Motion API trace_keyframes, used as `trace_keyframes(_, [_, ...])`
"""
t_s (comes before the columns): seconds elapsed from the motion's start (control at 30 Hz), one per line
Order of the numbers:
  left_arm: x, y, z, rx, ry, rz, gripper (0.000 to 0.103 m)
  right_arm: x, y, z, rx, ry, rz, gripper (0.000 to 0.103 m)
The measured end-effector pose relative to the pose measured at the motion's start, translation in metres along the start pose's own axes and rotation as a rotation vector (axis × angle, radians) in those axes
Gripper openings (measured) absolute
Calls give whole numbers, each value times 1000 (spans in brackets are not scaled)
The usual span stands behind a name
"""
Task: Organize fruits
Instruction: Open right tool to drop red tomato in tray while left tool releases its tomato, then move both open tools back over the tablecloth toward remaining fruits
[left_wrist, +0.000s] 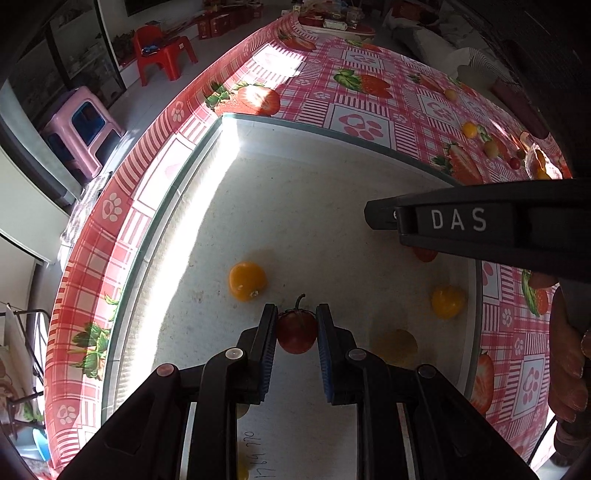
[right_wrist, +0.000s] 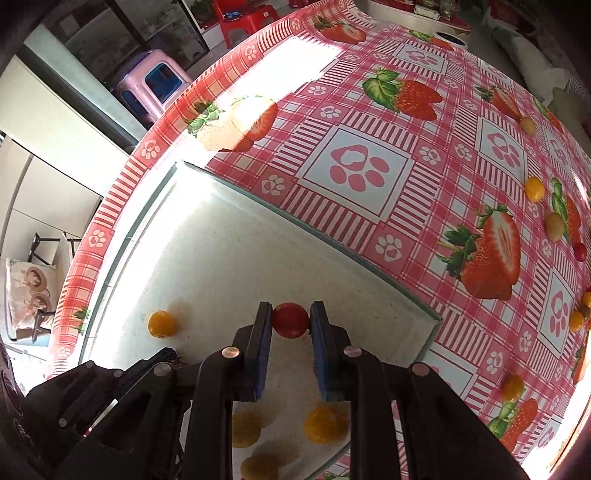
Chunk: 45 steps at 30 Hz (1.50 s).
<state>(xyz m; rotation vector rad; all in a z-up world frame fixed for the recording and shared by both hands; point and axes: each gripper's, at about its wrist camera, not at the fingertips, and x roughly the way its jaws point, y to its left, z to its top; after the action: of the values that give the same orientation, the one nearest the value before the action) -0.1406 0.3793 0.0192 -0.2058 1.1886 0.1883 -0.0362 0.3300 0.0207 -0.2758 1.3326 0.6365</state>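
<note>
My left gripper (left_wrist: 296, 325) is shut on a small dark red fruit with a stem (left_wrist: 297, 334), held just above the white tray (left_wrist: 295, 192). My right gripper (right_wrist: 291, 319) is shut on a small round red fruit (right_wrist: 290, 320) over the same tray (right_wrist: 236, 251). The right gripper's black body (left_wrist: 480, 225) crosses the right side of the left wrist view. Yellow fruits lie in the tray (left_wrist: 246, 280), (left_wrist: 447, 302), (right_wrist: 161, 324), (right_wrist: 325, 422).
The tray sits on a red strawberry-print tablecloth (right_wrist: 369, 173). Several loose small yellow and red fruits lie on the cloth at the right (right_wrist: 534, 189), (right_wrist: 555, 226), (right_wrist: 512, 387). Stools stand on the floor beyond the table's far edge (left_wrist: 83, 127), (left_wrist: 162, 51).
</note>
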Motion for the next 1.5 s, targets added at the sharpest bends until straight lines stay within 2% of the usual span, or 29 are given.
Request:
trace_keyframes(0.2, [1, -4, -1, 21, -7, 26, 23, 9, 2, -1, -17, 15, -26, 24])
trace_keyframes(0.27, [1, -4, 0, 18, -6, 24, 43, 9, 4, -1, -24, 16, -27, 25])
trace_keyframes(0.3, [-1, -5, -1, 17, -19, 39, 65, 9, 4, -1, -24, 17, -22, 26])
trace_keyframes(0.33, [-5, -4, -2, 19, -40, 54, 69, 9, 4, -1, -22, 19, -11, 30])
trace_keyframes(0.43, [-7, -4, -3, 30, -35, 59, 69, 7, 4, -1, -8, 14, 9, 55])
trace_keyframes(0.5, [-7, -4, -5, 32, -21, 63, 69, 1, 2, -1, 0, -3, 29, 59])
trace_keyframes(0.57, [-9, -3, -6, 29, -19, 64, 69, -8, 0, -2, 17, -20, 55, 73])
trace_keyframes(0.63, [-12, -3, -7, 28, -19, 65, 69, -19, -2, -2, 32, -44, 82, 79])
trace_keyframes(0.9, [-33, -17, -13, 69, -36, 70, 69, -62, -22, -16, 96, -109, 121, 81])
trace_keyframes(1.1, [-53, -43, -23, 131, -51, 42, 69, -85, -56, -46, 151, -131, 94, 81])
trace_keyframes(1.3, [-73, -78, -44, 204, -46, 5, 69, -97, -97, -95, 209, -106, 24, 81])
trace_keyframes(1.5, [-88, -111, -80, 226, -12, -14, 69, -103, -131, -155, 268, -51, -47, 81])
